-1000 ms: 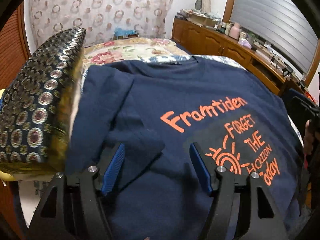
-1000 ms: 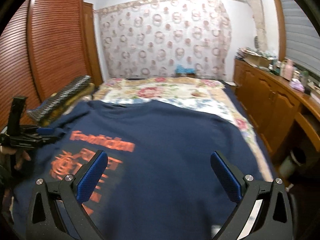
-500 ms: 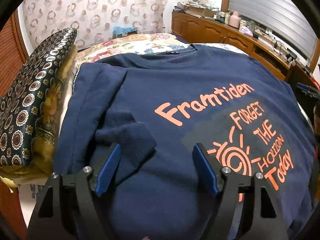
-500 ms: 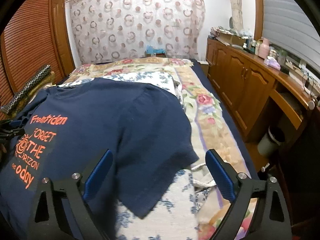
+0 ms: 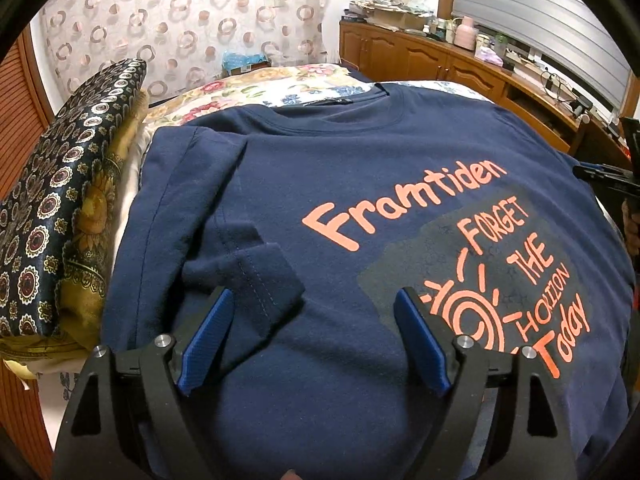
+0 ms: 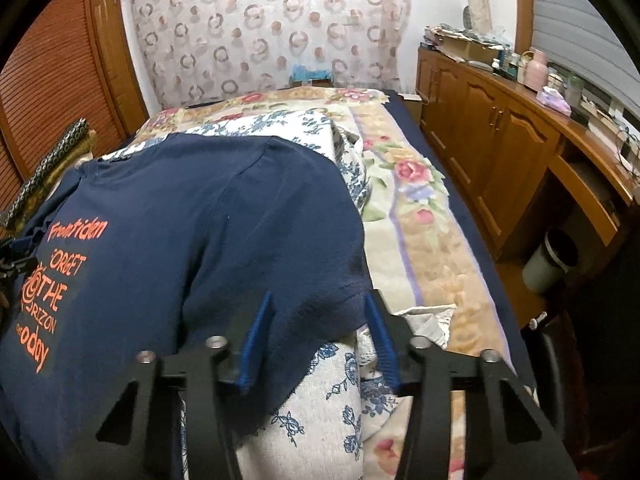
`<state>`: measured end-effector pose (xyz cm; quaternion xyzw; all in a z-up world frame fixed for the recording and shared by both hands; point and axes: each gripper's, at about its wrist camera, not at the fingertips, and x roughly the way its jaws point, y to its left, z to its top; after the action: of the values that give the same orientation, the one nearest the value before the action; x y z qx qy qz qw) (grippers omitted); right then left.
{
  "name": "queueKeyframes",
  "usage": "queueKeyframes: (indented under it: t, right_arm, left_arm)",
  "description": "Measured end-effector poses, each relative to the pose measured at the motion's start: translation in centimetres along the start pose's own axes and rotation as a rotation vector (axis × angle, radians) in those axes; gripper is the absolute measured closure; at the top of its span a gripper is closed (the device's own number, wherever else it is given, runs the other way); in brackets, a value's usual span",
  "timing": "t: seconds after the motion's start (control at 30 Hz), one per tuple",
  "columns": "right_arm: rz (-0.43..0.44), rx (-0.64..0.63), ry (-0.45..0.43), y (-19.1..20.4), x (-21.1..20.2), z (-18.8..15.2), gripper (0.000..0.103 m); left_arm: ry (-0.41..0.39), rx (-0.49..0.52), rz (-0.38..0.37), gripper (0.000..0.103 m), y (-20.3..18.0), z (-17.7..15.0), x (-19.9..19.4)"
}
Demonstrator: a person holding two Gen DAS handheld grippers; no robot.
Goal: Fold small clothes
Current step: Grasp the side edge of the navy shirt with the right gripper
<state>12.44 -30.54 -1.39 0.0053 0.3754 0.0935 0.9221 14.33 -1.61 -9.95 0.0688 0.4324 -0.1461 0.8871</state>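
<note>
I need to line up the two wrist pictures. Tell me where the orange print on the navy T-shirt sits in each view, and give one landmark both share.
Left wrist: the orange print fills the centre-right, beyond the left gripper.
Right wrist: it shows small near the left edge, left of the right gripper.
Shared landmark: the ring-patterned curtain behind the bed.

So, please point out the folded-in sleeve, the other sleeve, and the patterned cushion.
folded-in sleeve [image 5: 256,280]: left wrist view, on its hemmed cuff.
other sleeve [image 6: 320,300]: right wrist view, near its hem.
patterned cushion [image 5: 60,184]: left wrist view, on its dark top face.
</note>
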Motion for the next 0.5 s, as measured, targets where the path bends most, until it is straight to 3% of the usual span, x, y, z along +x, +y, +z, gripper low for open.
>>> queueKeyframes:
  t: [0.13, 0.23, 0.5]
  right_arm:
    - [-0.030, -0.055, 0.004, 0.4, 0.2, 0.3, 0.075]
    - [-0.038, -0.071, -0.003, 0.1, -0.2, 0.3, 0.091]
    - [-0.010, -0.057, -0.135, 0.1, -3.9, 1.6, 0.094]
  left_arm:
    - [0.000, 0.000, 0.000, 0.019, 0.0, 0.0, 0.0]
    - [0.001, 0.000, 0.000, 0.019, 0.1, 0.0, 0.0]
    - [0.001, -0.001, 0.000, 0.019, 0.1, 0.0, 0.0]
